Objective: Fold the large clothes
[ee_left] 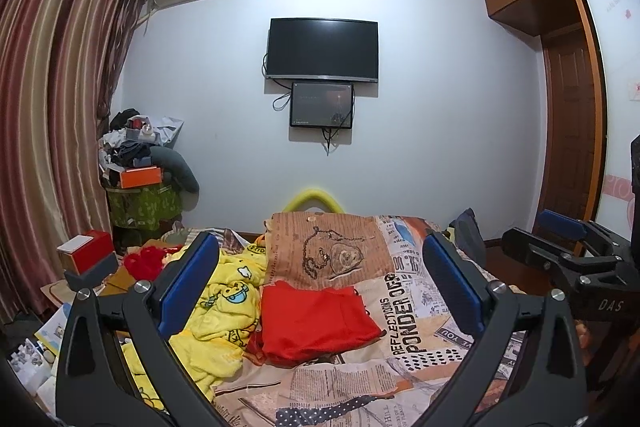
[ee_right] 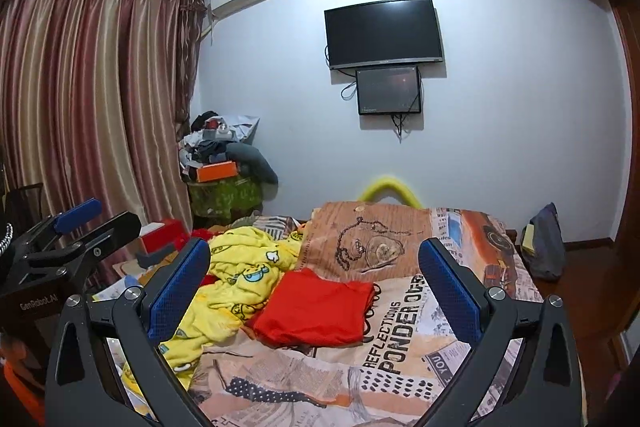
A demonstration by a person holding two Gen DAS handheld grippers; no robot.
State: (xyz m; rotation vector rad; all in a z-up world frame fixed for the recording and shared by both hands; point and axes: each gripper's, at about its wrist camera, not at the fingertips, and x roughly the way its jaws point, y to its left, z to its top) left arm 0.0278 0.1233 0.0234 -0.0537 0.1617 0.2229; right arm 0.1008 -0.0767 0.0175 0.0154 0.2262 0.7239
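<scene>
Bedspread (ee_left: 404, 323) print: "REFLECTIONS PONDER OVER", w/ "YOU" on a dark strip nearby. Right gripper (ee_left: 576, 247) body: "DAS". Left gripper (ee_right: 80, 227) body: "GenRobot.AI". Other newsprint txt too small to read.

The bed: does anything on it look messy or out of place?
Yes. The yellow cartoon-print garment lies crumpled in a heap along the bed's left side, while the red garment beside it is neatly folded flat.
</scene>
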